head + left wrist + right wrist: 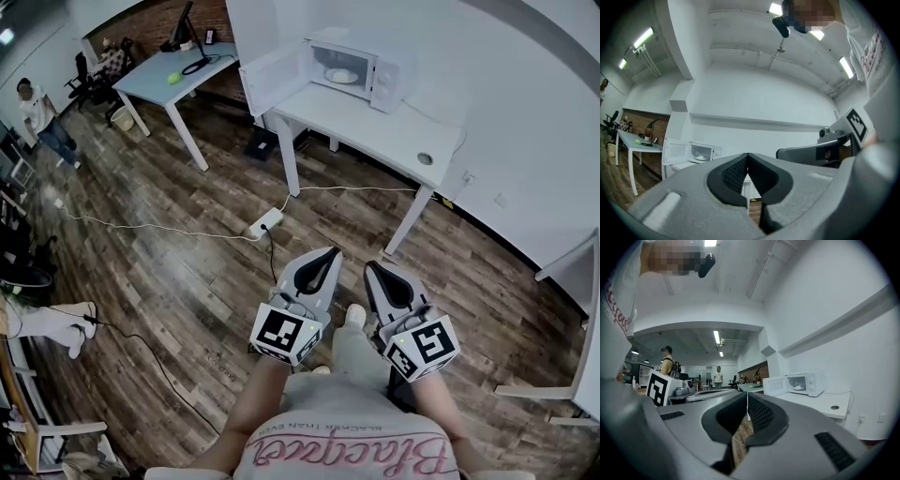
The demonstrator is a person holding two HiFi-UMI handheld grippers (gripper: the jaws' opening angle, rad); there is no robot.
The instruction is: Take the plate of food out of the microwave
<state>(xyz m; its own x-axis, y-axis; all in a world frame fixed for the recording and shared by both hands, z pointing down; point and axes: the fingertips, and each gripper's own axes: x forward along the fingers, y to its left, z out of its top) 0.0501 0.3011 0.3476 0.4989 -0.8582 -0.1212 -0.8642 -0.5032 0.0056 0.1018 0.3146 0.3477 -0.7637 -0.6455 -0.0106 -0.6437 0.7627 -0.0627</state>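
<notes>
Nearest the person, the left tool (327,253) and the right tool (374,268) are held side by side, low in front of the body, over the wooden floor (187,281). Each has its jaws pressed together with nothing between them, and both tips aim roughly toward the far tabletop.

Farther out, a power strip (265,222) lies on the floor with its cable trailing left. Beyond it stands the white tabletop (375,131), well apart from both tools, and on its far end sits the microwave (389,75). Its door (272,77) is swung wide open to the left.

The plate of food (340,76) rests inside the microwave cavity, flat and face up. It is round, so it has no long axis to speak of; the cavity's opening faces the near left.

By my reading the task has barely begun. The door is already open, but the walk up to the tabletop, the grip on the plate's rim and the level draw outward all remain.
</notes>
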